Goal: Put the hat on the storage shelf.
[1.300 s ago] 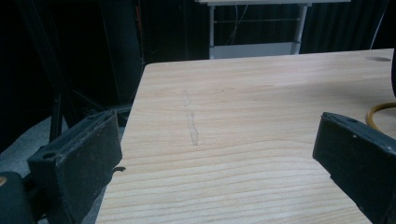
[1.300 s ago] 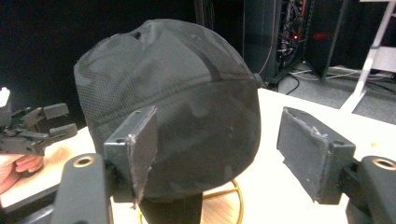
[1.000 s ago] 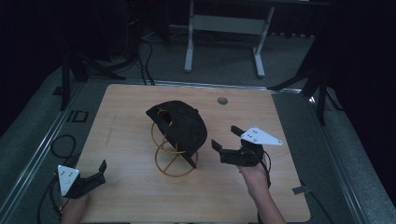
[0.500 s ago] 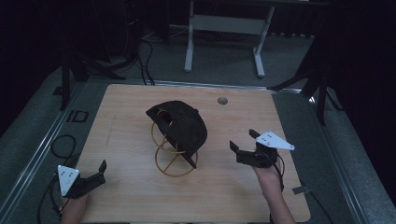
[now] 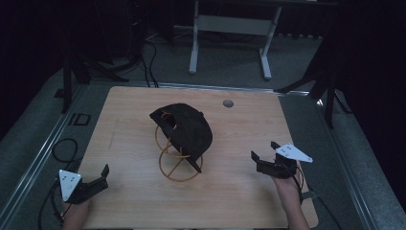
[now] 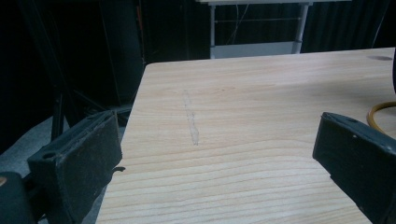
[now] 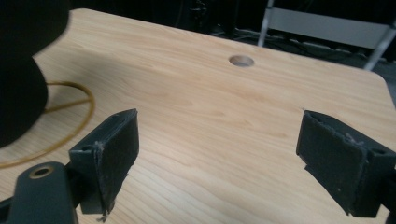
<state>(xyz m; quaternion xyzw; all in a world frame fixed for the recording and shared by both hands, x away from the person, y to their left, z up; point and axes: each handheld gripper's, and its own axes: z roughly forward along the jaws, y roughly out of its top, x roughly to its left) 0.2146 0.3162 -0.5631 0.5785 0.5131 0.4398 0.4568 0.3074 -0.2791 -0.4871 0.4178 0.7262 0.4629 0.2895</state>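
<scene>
I see a dim room with black walls around a light wooden table (image 5: 129,120) that has a round hole (image 5: 228,103) near its far edge. Grey floor (image 5: 230,57) lies beyond, with a white-legged frame (image 5: 230,24) and loose cables (image 5: 148,52).

Both grippers are black, the left gripper (image 5: 104,173) and right gripper (image 5: 264,151) each topped by a pale grey three-cornered plate (small dots mark it). The jaws carry thick dark pads with frayed edges, and black cables trail behind.
</scene>
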